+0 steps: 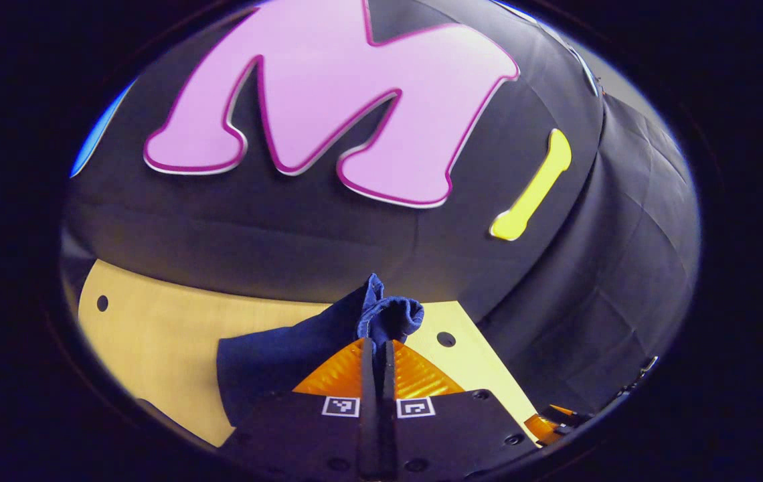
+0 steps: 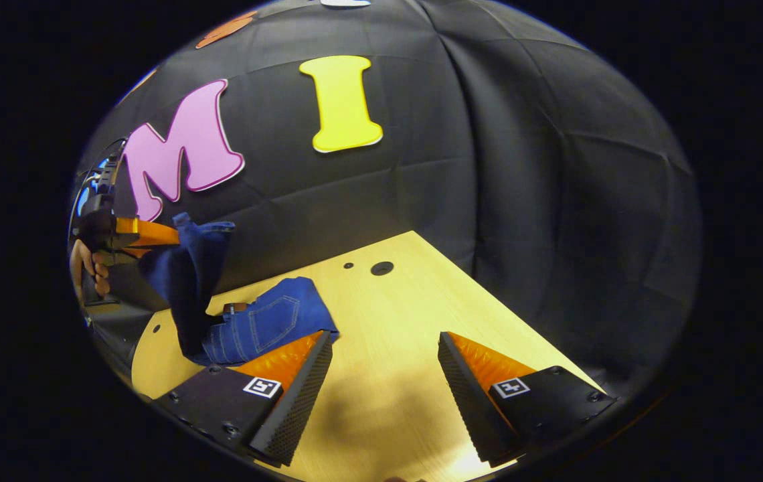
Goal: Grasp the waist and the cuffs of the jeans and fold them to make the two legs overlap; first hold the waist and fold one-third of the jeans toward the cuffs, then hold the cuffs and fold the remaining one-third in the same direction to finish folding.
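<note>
Jeans [image 2: 258, 325] lifted (table [image 2: 408, 375] edge near).

Pale yellow wooden tabletop [image 2: 408, 375], round holes [image 2: 381, 268] drilled near far edge. Dark blue denim jeans [image 2: 268, 325] lie partly on it, back pocket up.

Left gripper view is looking closely along its fingers over the jeans [image 1: 274, 355]; right gripper view is facing across the table [image 2: 395, 375]; both are sharing both.

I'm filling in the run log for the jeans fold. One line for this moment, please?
left gripper: shut on jeans, lifting one end | right gripper: open, above table | fold: unfinished
</note>
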